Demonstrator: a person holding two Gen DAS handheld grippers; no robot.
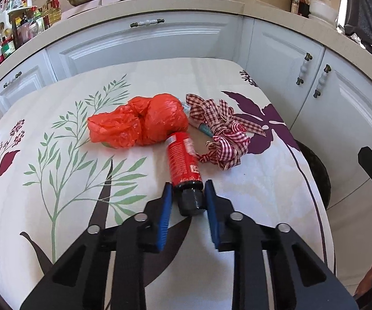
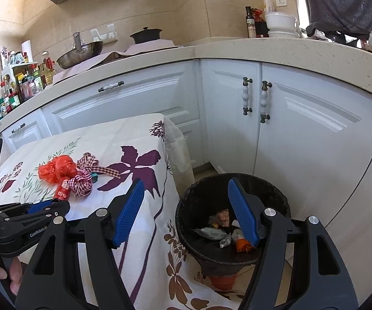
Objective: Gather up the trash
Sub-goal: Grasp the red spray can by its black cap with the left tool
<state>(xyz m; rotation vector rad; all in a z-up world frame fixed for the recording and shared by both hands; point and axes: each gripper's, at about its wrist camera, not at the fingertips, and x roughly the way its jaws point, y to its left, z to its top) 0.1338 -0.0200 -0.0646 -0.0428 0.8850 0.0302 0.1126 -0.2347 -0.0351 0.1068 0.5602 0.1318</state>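
Left wrist: one red bottle [image 1: 183, 161], one orange bag [image 1: 137, 122]

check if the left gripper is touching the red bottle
Cannot tell. In the left wrist view the left gripper brackets the red bottle's black cap closely, but whether the blue pads press on it is unclear.

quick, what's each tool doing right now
Left tool: closed around the bottle at its black cap end, on the table.
Right tool: open, holding nothing, over the bin.
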